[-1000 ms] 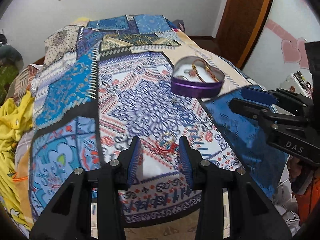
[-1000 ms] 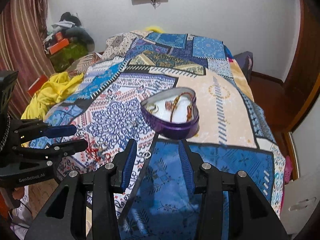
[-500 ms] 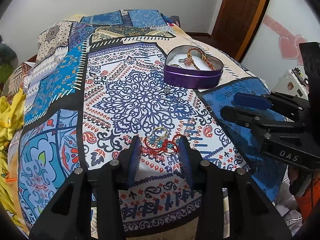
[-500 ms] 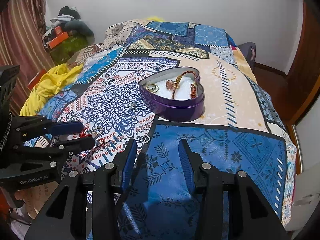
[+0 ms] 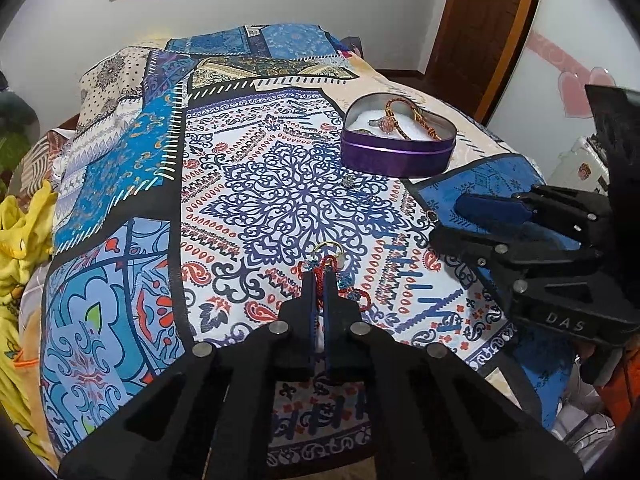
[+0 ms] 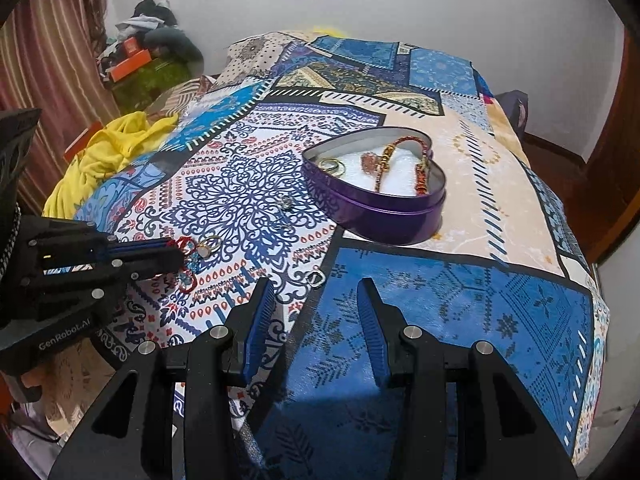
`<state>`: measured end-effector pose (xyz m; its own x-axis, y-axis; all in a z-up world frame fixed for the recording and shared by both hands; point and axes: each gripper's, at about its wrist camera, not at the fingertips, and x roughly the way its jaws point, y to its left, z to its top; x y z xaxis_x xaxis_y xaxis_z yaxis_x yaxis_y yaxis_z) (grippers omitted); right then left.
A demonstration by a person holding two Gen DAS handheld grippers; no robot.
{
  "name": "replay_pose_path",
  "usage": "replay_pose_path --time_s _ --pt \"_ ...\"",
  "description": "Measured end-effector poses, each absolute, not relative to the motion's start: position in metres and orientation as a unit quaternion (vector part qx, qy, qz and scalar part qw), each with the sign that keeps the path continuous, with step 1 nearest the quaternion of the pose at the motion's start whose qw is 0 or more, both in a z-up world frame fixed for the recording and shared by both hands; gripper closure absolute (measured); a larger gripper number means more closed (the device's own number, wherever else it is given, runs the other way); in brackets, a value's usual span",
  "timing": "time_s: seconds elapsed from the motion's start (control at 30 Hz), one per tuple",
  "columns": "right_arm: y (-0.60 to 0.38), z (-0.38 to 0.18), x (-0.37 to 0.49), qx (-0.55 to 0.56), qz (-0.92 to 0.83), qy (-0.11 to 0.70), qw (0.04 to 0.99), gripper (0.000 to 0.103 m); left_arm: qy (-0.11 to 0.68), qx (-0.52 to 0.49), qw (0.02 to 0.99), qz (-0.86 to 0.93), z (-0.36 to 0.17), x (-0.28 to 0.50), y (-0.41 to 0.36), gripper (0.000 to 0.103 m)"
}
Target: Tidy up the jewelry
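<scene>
Nearest me, the left gripper [image 5: 319, 276] has its jaws pinched tight on the red corded bracelet [image 5: 352, 294] lying on the patterned bedspread [image 5: 120, 184], seemingly to lift it. The right gripper [image 6: 316, 300] hovers partly open and empty over the blue patch. Farther back, the purple heart-shaped tin [image 6: 384, 216] sits open, already holding rings and a beaded strand, likely where the bracelet belongs.

Two matte black plastic grippers, left gripper [image 5: 319, 276] and right gripper [image 6: 316, 300], each with angular cut-out frames, round silver screw heads and ribbed blue pads [image 6: 260, 320] lining the jaws, one body lettered "DAS" in grey, the other "GenRobot.AI" in white.
</scene>
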<state>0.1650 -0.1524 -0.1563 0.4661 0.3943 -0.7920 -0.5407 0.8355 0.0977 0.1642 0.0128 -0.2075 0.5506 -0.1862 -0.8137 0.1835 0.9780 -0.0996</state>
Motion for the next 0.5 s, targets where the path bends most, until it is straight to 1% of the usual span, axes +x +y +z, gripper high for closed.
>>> replay_pose_path --time_s 0.03,0.1,0.2,0.3,0.33,0.4,0.5 --pt "-0.151 -0.157 0.165 -0.083 0.279 0.438 0.851 0.064 0.460 -0.001 0.881 -0.105 -0.207 0.164 0.013 0.102" --pt "-0.149 -0.157 0.164 -0.084 0.285 0.438 0.848 0.069 0.455 0.002 0.884 -0.104 -0.205 0.162 0.014 0.102" --pt "-0.146 -0.159 0.166 -0.086 0.286 0.439 0.847 0.072 0.447 0.007 0.889 -0.102 -0.199 0.161 0.014 0.102" --pt "-0.146 -0.160 0.168 -0.083 0.283 0.441 0.848 0.080 0.432 0.011 0.897 -0.096 -0.190 0.158 0.015 0.102" --pt "-0.146 -0.160 0.169 -0.082 0.281 0.442 0.848 0.081 0.428 0.010 0.898 -0.096 -0.188 0.158 0.016 0.102" --pt "-0.146 -0.161 0.170 -0.084 0.275 0.442 0.849 0.088 0.420 0.008 0.902 -0.095 -0.181 0.158 0.017 0.102" --pt "-0.145 -0.161 0.171 -0.087 0.272 0.444 0.849 0.091 0.413 0.006 0.906 -0.095 -0.175 0.158 0.018 0.102"
